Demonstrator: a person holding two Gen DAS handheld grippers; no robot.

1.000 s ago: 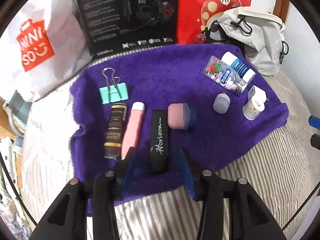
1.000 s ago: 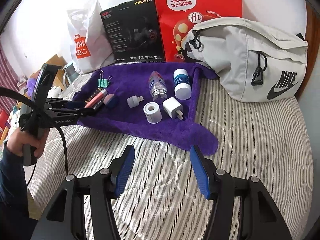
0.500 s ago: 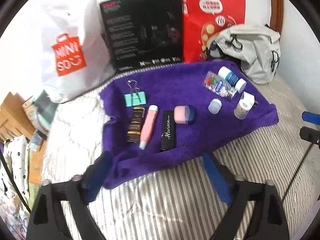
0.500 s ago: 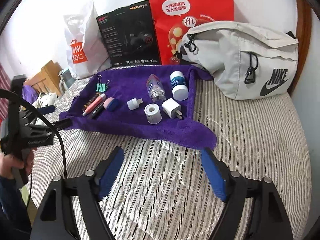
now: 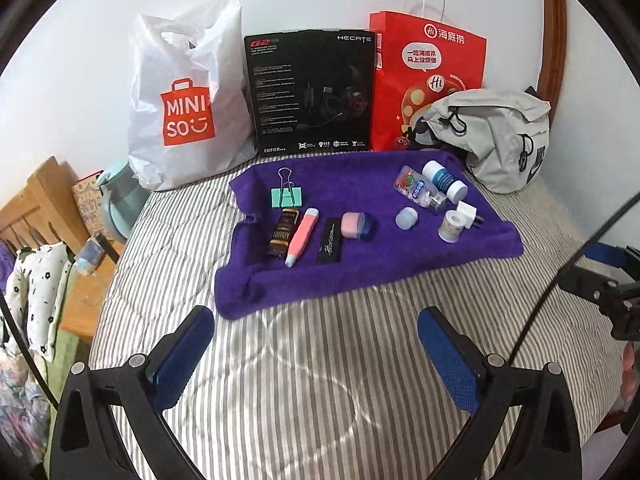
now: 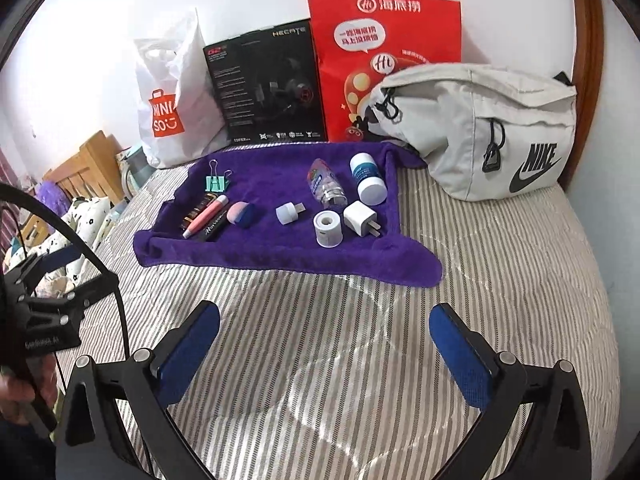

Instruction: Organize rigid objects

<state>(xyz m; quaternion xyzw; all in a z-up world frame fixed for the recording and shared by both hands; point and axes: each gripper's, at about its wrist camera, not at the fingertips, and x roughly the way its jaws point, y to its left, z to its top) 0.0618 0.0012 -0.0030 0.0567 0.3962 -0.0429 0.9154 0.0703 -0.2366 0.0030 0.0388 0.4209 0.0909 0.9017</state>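
I read both tools as released: the left gripper [image 5: 316, 350] and the right gripper [image 6: 324, 344] each have their blue pads spread wide and hold nothing, and both hang over the striped bedcover [image 5: 320, 380], clear of the purple towel [image 5: 360, 272]. The task items all lie on that towel. At its left end I see the mint binder clip [image 5: 287, 197], and in front of it a side-by-side row: brown tube [image 5: 283, 232], pink pen-shaped item [image 5: 302, 236], black bar with script lettering [image 5: 329, 241] and pink-and-blue block [image 5: 357, 225]. At the right end lie the small round cap [image 5: 406, 217], the clear printed bottle [image 6: 326, 186], the white-capped bottle [image 6: 368, 178], the white tape roll [image 6: 328, 227] and the white plug adapter [image 6: 361, 218]. Behind the towel stand a Miniso bag [image 5: 186, 112], a black Hecate box [image 5: 310, 96] and a red paper bag [image 5: 428, 76], with a grey Nike pouch [image 6: 488, 120] at the right.
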